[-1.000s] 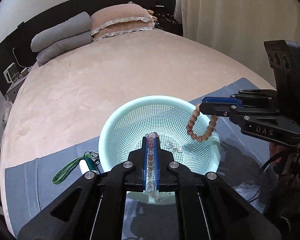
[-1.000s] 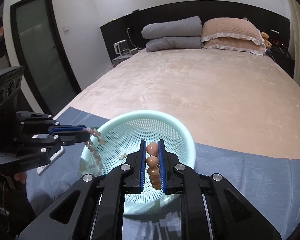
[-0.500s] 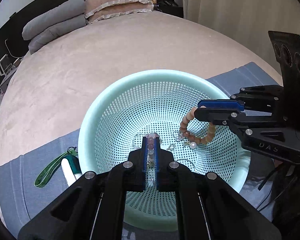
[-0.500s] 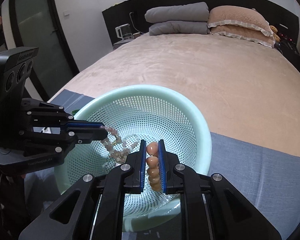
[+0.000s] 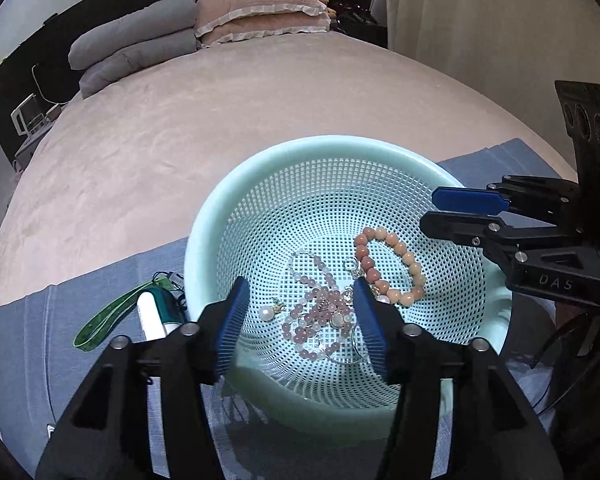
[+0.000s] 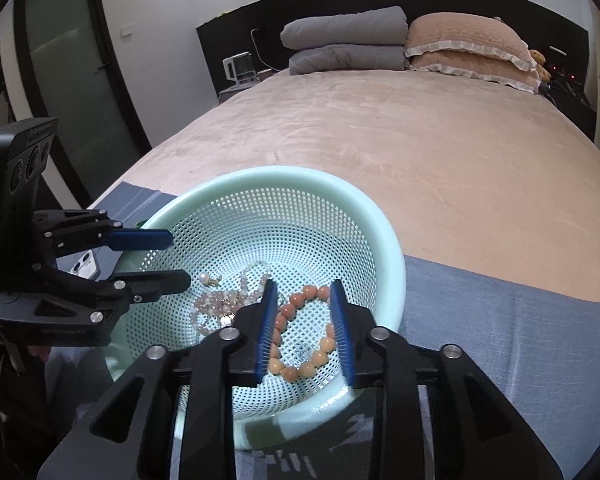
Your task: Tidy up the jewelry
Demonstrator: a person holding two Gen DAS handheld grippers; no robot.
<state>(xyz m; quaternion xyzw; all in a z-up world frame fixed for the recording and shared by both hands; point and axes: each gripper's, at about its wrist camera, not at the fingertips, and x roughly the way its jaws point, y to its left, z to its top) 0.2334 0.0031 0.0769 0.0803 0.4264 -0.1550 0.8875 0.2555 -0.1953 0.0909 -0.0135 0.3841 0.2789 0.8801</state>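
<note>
Both bracelets are sitting on the floor of the mint basket (image 5: 204,240) right now, nothing in either tool. The orange bead bracelet (image 5: 392,266) lies as a loose ring, and the pale pink bead strand (image 5: 316,316) is bunched in a heap with some pearls and thin metal bits mixed in.

My guess on handling: all of it is light, floppy and a bit slippery. The beads are hard, but the string lets them roll, so I'd pinch across a single run of beads rather than try to scoop. The pink one looks tangle-prone, and the fine chain stuff could snag in the mesh.

The left gripper (image 5: 298,298) is spread wide, hovering right over the pink heap. The right gripper (image 6: 303,304) is also spread apart, with the orange ring showing between its fingers, just below them. A green-strapped gadget (image 5: 156,312) lies left of the basket on the blue cloth (image 6: 500,320).
</note>
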